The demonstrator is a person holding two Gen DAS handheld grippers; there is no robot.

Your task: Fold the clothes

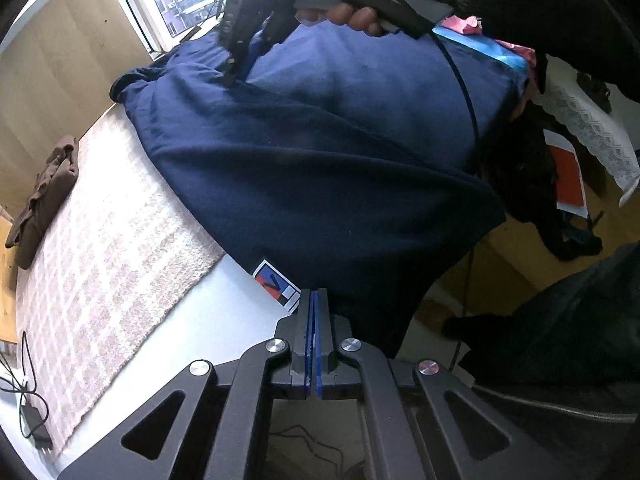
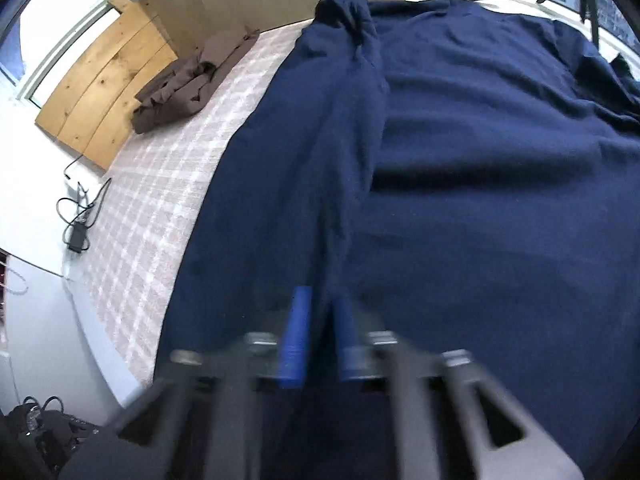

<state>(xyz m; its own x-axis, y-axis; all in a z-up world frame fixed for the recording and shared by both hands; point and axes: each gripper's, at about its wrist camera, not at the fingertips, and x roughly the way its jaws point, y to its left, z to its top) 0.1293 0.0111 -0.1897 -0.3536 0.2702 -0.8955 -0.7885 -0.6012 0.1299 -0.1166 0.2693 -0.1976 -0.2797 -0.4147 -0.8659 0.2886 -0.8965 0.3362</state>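
A large navy garment (image 1: 320, 152) lies spread over the bed, with a red, white and blue label (image 1: 276, 280) at its near hem. My left gripper (image 1: 315, 294) is shut on that hem beside the label. Seen from the left wrist, a hand (image 1: 352, 14) holds my right gripper (image 1: 234, 74) at the garment's far side, its tips down in the cloth. The right wrist view is blurred: the right gripper (image 2: 320, 312) pinches a raised fold of the navy garment (image 2: 460, 160) between its blue pads (image 2: 298, 328).
A pink-and-white checked blanket (image 1: 100, 240) (image 2: 160, 176) covers the bed. A folded brown garment (image 1: 48, 188) (image 2: 192, 76) lies at its far edge. A charger with cable (image 2: 78, 234) sits on the white surface. Clutter and an orange book (image 1: 568, 176) lie on the floor.
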